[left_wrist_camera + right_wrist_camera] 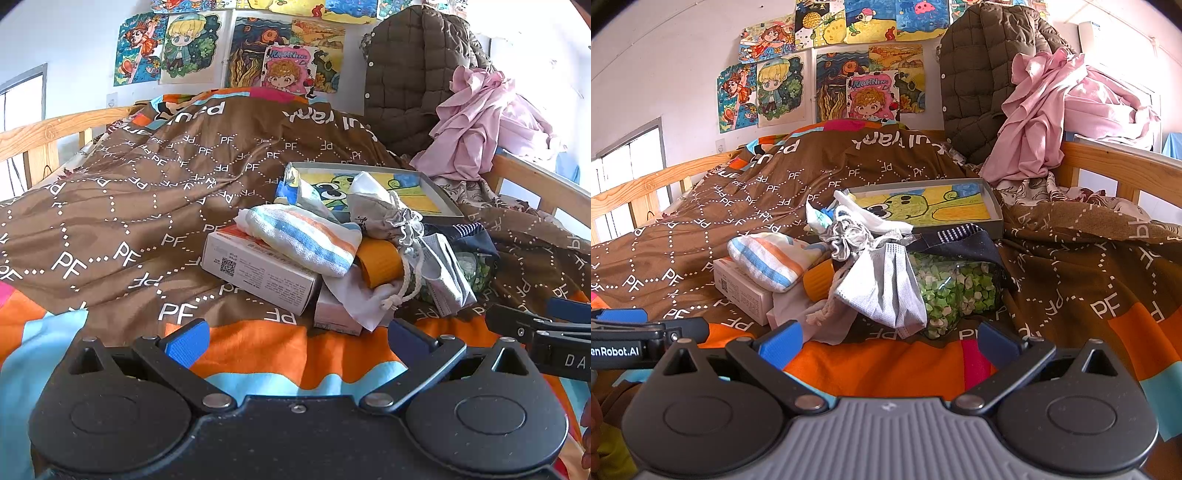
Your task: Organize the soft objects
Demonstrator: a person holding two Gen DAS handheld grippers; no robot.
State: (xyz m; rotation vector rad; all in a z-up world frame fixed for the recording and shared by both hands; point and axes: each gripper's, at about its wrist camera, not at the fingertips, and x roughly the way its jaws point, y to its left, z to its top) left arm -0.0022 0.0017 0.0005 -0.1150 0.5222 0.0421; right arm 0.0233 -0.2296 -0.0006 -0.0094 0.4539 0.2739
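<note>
A heap of small items lies on the brown patterned quilt (pixel 129 206). A rolled striped towel (pixel 303 238) (pixel 768 262) rests on a white carton (pixel 258 271) (pixel 742 290). Beside it are a grey drawstring pouch (pixel 380 212) (pixel 849 236), a grey face mask (pixel 447 273) (pixel 886 288), an orange cup (pixel 376 264) (pixel 816 282) and a clear bag of green bits (pixel 956 291). Behind stands a grey tray (pixel 439 194) (pixel 995 210) holding a drawing. My left gripper (pixel 299 341) and right gripper (pixel 890 343) hover open just short of the heap, both empty.
A dark blue cloth (pixel 964 240) drapes over the green bag. A brown quilted jacket (pixel 417 74) and pink clothing (pixel 476 122) hang on the wooden bed rail (pixel 1108 166) at the right. Drawings cover the wall behind. Open quilt stretches to the left.
</note>
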